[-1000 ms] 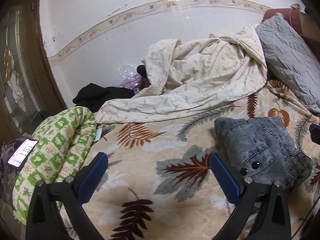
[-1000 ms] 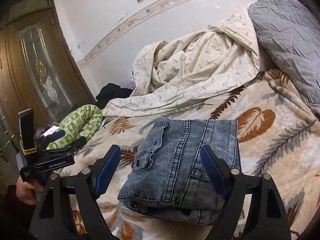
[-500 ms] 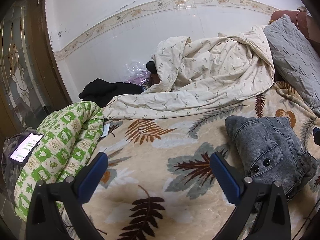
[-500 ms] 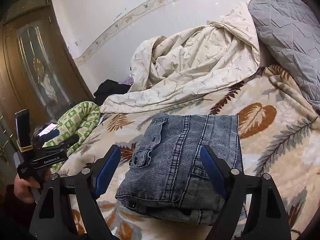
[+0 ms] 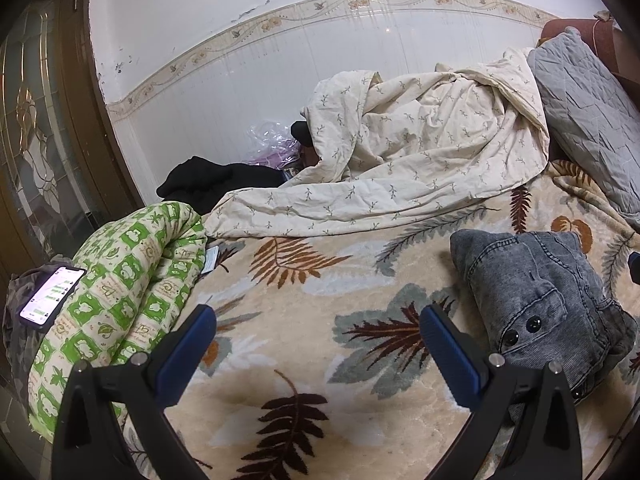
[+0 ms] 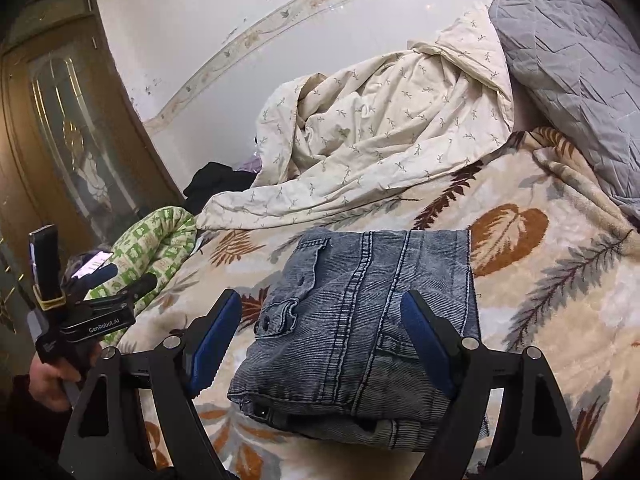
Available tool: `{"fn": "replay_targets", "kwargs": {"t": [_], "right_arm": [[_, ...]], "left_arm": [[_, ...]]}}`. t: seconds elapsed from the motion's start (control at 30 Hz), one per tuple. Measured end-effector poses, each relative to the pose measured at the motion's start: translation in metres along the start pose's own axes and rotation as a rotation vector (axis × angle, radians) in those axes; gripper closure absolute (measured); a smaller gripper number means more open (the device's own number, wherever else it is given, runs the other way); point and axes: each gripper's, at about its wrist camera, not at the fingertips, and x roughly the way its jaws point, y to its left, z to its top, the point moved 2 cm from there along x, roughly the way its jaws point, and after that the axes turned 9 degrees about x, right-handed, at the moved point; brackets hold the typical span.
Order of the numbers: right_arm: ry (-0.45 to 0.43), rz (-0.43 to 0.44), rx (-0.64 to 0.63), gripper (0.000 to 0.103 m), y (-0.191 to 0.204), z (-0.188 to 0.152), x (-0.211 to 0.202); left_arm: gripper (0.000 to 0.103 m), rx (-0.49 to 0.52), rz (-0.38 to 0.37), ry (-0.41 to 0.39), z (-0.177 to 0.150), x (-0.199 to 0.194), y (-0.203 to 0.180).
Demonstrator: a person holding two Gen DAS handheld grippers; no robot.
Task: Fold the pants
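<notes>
Phone [image 5: 52, 298] screen text unreadable; folded pants [image 6: 360, 328] near hem behind fingers [image 6: 426, 340].

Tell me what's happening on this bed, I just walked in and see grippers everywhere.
A person holding a gripper in each hand is folding pants. The jeans lie folded in a compact stack on the leaf-print blanket. The right gripper hovers open over them; the left gripper is open off to the side, gripping nothing. The folding looks essentially finished.

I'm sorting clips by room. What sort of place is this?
Most likely a bedroom: the jeans lie on a bed's leaf-print blanket, with a rumpled quilt and a grey pillow behind.
</notes>
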Motion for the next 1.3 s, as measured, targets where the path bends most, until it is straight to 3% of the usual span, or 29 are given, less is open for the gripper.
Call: {"fn": "replay_targets", "kwargs": {"t": [1.3], "right_arm": [[0.008, -0.018, 0.013, 0.021, -0.004, 0.001, 0.001]], "left_arm": [[0.0, 0.022, -0.022, -0.004, 0.004, 0.0, -0.016]]}}
